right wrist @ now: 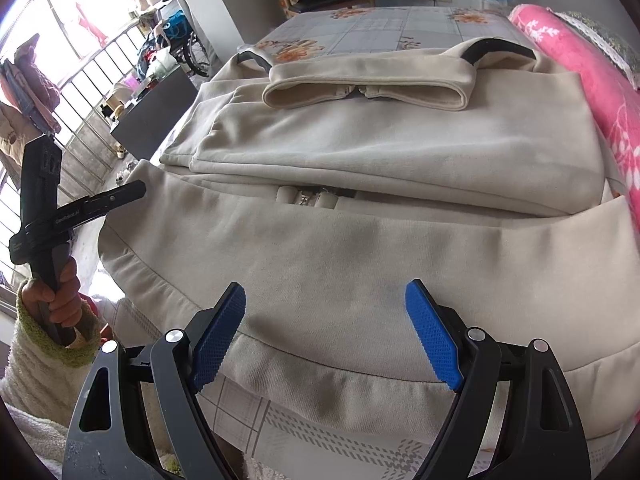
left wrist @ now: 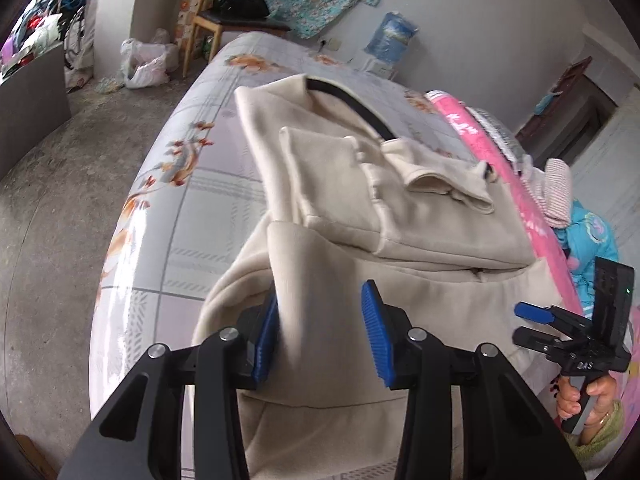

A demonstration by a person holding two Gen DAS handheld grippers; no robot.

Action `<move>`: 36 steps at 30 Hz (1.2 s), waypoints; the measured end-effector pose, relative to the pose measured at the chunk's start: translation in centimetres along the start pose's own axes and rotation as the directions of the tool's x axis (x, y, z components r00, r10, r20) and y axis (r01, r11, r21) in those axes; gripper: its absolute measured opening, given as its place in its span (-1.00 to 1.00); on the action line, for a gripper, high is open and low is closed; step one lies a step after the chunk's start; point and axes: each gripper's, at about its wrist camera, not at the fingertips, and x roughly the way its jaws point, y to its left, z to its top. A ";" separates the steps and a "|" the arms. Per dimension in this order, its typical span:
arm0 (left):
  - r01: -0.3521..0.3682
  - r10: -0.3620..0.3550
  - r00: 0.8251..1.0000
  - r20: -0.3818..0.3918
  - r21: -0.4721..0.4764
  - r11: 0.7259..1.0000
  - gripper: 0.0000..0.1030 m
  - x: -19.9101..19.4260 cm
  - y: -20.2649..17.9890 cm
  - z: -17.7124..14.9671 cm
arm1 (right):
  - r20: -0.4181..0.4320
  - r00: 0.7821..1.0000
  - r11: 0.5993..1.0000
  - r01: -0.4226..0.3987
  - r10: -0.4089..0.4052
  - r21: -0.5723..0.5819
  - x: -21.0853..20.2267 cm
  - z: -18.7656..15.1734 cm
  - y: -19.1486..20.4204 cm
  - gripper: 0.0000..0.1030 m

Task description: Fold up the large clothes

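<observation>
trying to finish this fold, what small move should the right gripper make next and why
Probably lower the right gripper and close it on the near hem of the cream fleece jacket. Its fingers stand open over that hem with nothing held, the jacket's far part is already folded over, and the near part still lies flat on the floral bedsheet.

The left gripper point(left wrist: 322, 334) hangs over a cream jacket point(left wrist: 400, 240) spread on a floral bedsheet point(left wrist: 192, 200), its blue pads apart with cloth between them; whether they press it is unclear. At right, a hand point(left wrist: 584, 396) holds the right gripper point(left wrist: 528, 320) beside a pink blanket point(left wrist: 492, 152)
</observation>
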 end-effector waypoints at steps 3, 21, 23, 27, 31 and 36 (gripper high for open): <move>-0.096 0.096 0.995 -0.004 0.088 0.992 -0.25 0.1 -1.8 -0.3 | 0.007 1.000 1.000 -0.021 0.021 0.008 -0.2 -0.1 -0.5 0.52; -0.455 0.467 0.883 -0.041 0.162 0.876 -0.31 2.6 -3.7 -1.1 | 0.182 0.978 0.967 0.058 -0.105 0.247 -9.3 -2.0 -13.5 0.19; -0.460 0.472 0.881 -0.044 0.157 0.874 -0.31 2.7 -3.6 -1.0 | 0.178 0.979 0.962 0.054 -0.104 0.268 -9.4 -1.5 -14.9 0.07; -0.475 0.487 0.872 -0.045 0.158 0.866 -0.31 2.8 -3.9 -1.0 | 0.153 0.984 0.962 0.045 -0.089 0.270 -8.3 -0.3 -16.5 -0.07; -0.494 0.507 0.861 -0.046 0.168 0.853 -0.31 3.0 -4.2 -0.9 | 0.105 0.991 0.965 0.057 -0.086 0.254 -6.6 0.4 -17.3 -0.31; -0.512 0.529 0.848 -0.047 0.187 0.838 -0.31 3.3 -4.7 -0.9 | 0.096 0.992 0.979 0.066 -0.086 0.194 -6.9 0.2 -16.5 -0.46</move>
